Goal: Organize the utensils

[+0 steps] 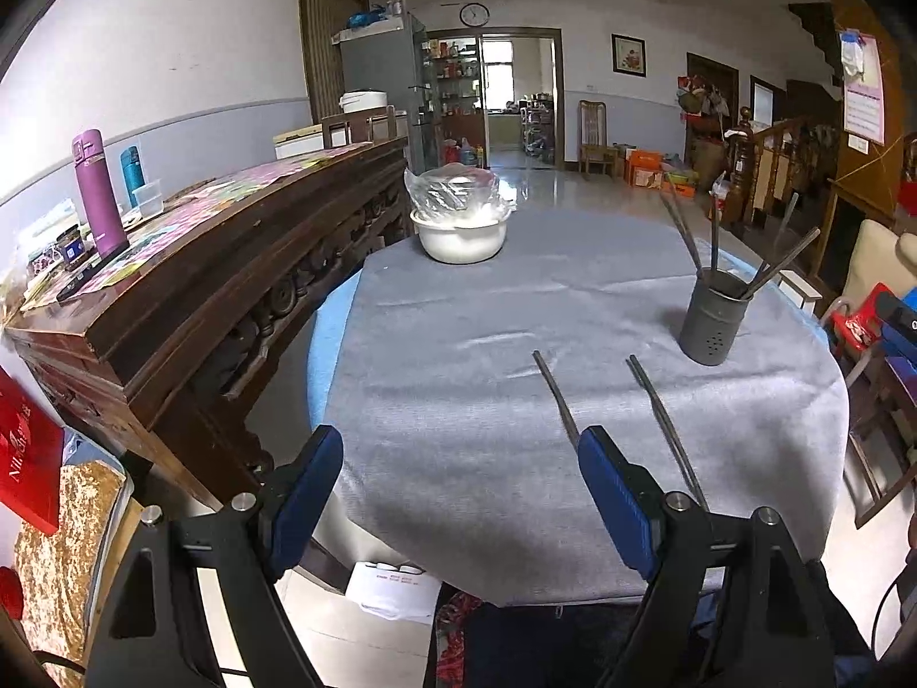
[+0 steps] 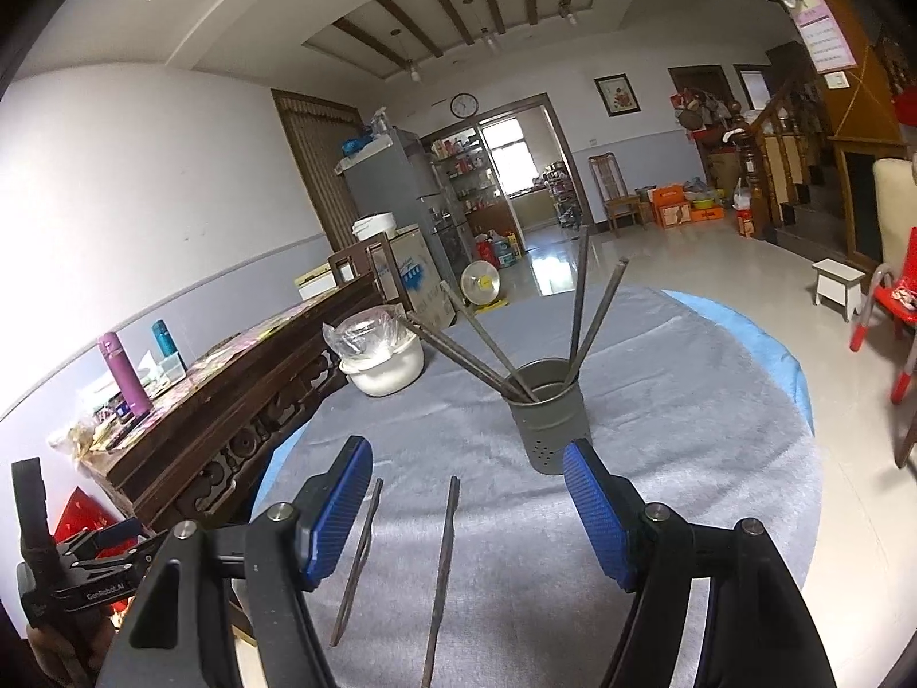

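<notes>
A grey metal utensil holder [image 1: 713,318] [image 2: 547,421] stands on the round table's grey cloth [image 1: 487,372] with several dark metal chopsticks leaning out of it. Two loose chopsticks lie flat on the cloth: one [image 1: 555,393] [image 2: 358,559] to the left, one [image 1: 665,424] [image 2: 441,567] to the right. My left gripper [image 1: 458,493] is open and empty above the near table edge, just left of the loose chopsticks. My right gripper [image 2: 467,516] is open and empty, above the two loose chopsticks, with the holder just beyond.
A white bowl covered with clear plastic [image 1: 461,218] [image 2: 381,358] sits at the table's far left. A dark wooden sideboard [image 1: 218,264] [image 2: 229,407] with bottles stands left of the table. Red chairs [image 2: 885,315] stand on the right.
</notes>
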`<state>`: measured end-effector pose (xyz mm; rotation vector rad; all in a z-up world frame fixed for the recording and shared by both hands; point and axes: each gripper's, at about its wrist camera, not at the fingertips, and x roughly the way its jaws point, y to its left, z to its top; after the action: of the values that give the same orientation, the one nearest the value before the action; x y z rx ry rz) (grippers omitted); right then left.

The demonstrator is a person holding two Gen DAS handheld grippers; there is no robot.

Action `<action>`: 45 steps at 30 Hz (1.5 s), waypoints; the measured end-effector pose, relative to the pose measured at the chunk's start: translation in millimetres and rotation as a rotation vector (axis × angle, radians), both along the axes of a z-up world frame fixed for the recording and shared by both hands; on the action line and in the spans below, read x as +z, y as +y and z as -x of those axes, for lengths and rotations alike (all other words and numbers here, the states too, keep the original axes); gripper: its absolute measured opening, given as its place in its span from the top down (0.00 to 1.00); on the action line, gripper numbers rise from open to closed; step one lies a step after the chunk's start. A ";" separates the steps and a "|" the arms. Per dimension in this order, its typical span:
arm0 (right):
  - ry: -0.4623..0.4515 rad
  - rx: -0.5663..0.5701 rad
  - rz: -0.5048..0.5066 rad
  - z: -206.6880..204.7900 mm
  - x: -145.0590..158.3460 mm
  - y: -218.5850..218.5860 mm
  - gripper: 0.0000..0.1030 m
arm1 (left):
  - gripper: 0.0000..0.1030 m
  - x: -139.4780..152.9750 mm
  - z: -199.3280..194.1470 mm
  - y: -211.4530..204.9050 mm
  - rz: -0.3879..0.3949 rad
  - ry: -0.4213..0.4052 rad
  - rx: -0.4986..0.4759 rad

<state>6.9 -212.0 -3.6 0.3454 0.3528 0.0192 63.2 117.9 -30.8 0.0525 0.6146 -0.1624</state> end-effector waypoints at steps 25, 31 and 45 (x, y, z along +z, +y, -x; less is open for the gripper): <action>-0.018 -0.024 -0.004 10.4 6.9 -4.0 0.29 | 0.18 -7.5 0.8 15.0 0.020 0.048 0.031; -0.021 -0.017 0.027 10.7 7.1 2.3 0.29 | 0.18 -7.8 3.8 6.2 -0.005 0.034 0.001; 0.023 -0.009 -0.032 1.7 -3.9 -6.9 0.29 | 0.18 -13.2 0.4 3.4 -0.018 0.064 0.008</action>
<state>5.1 -218.9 -7.5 0.3794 0.3743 0.0121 62.9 121.3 -43.9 0.0618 0.6804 -0.1511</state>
